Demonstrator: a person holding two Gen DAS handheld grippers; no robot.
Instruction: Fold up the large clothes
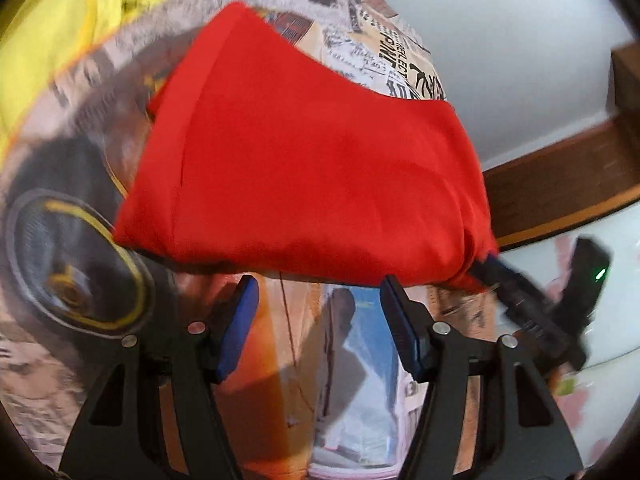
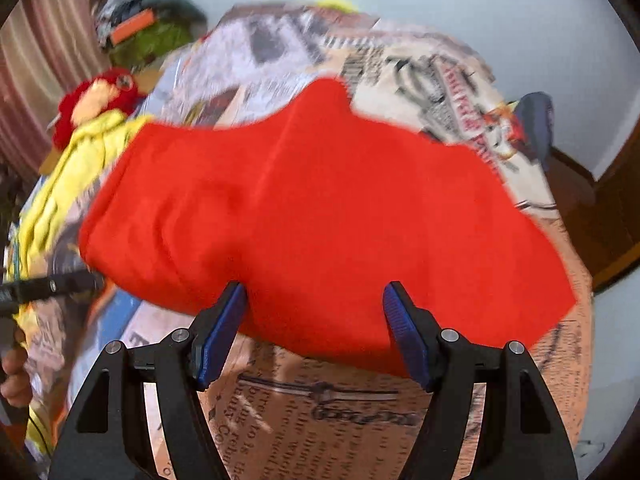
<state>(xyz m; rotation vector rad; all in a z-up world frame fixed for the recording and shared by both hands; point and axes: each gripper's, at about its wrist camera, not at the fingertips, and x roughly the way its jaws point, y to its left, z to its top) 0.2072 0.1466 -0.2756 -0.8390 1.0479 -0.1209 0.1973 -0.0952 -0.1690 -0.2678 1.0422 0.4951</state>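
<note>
The red garment [image 1: 304, 168] is lying folded into a compact block on the newspaper-print surface [image 2: 320, 412], which suggests one fold is done. Both pairs of fingers are standing spread with nothing between them: the left gripper [image 1: 320, 316] is sitting just short of the garment's near edge, and the right gripper [image 2: 316, 324] is flanking that edge without pinching it. The next move probably calls for closing on the edge. Only the right view is showing a stuffed red toy [image 2: 100, 98] beyond the garment; both are showing yellow clothing [image 1: 52, 40] beside it.
</note>
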